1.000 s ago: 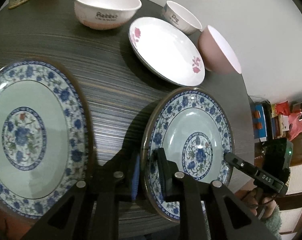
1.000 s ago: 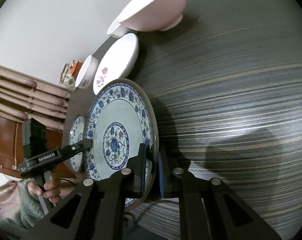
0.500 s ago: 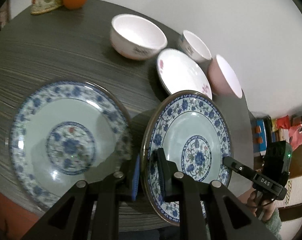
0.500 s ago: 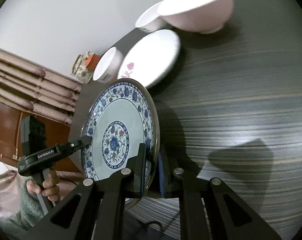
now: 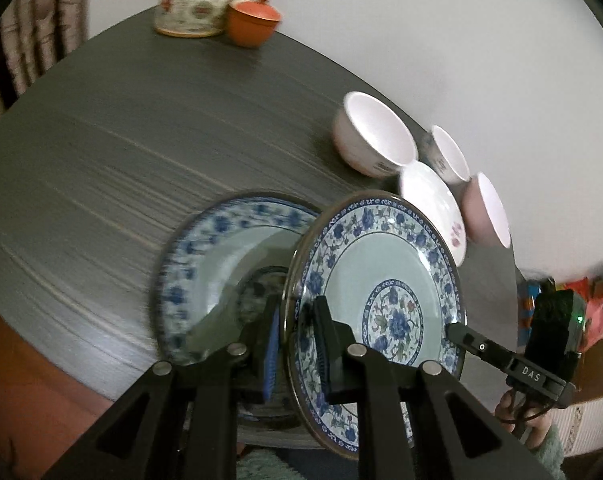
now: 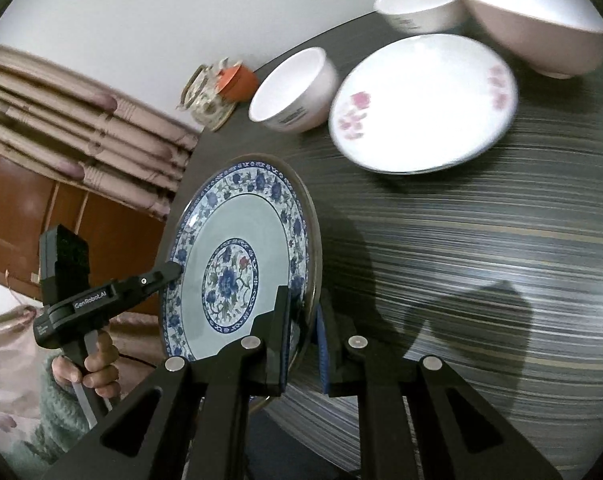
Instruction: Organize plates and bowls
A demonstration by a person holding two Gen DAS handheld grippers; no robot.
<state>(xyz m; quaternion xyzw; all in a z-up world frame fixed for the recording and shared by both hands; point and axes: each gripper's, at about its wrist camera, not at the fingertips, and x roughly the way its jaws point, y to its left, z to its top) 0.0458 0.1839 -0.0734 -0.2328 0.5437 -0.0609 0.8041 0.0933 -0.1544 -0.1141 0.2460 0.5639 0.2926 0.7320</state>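
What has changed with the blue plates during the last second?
The held blue plate, clamped by the left hand-held gripper and right hand-held gripper, travelled across the table toward the second blue plate and now overlaps it. Grips, bowls and white plate unchanged.

We see one blue-floral porcelain plate lifted and tilted above a matching plate lying flat on the table.

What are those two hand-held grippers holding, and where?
Both grip one blue-and-white plate by its rim, on opposite edges: the left hand-held gripper and the right hand-held gripper.
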